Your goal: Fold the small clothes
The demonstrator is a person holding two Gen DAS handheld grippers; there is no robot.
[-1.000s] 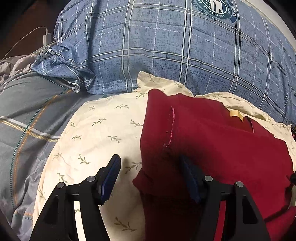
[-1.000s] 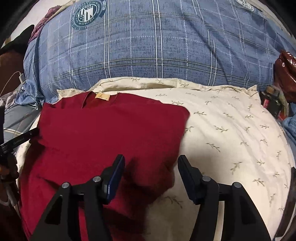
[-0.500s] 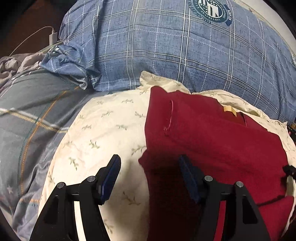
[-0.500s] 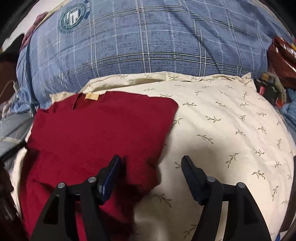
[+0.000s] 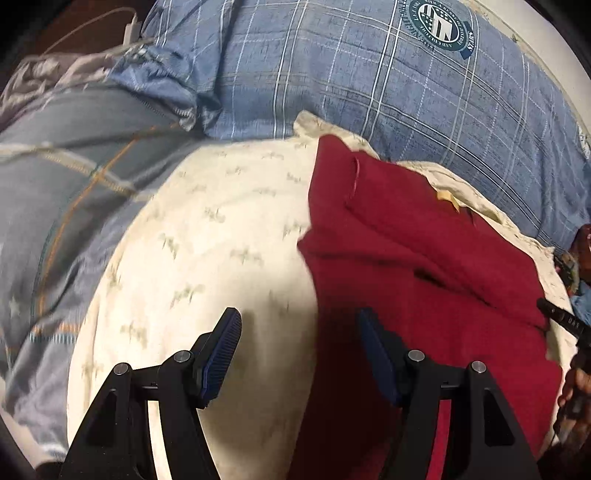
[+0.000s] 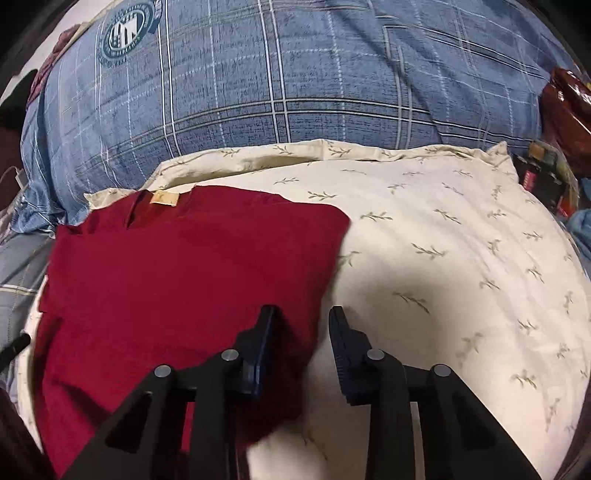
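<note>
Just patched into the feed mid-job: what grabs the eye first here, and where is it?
The dark red folded garment stands out, lying on the left half of the cream leaf-print pillow. Behind both rises a big blue plaid cushion with a round teal crest. The right gripper, jaws just closing, straddles the garment's right edge; the left gripper hangs open over its left edge.

Dark red garment (image 6: 192,266) — cream leaf-sprig pillow (image 6: 461,258), blue plaid pillow (image 6: 295,85) with teal-and-white round crest (image 6: 127,33)
</note>
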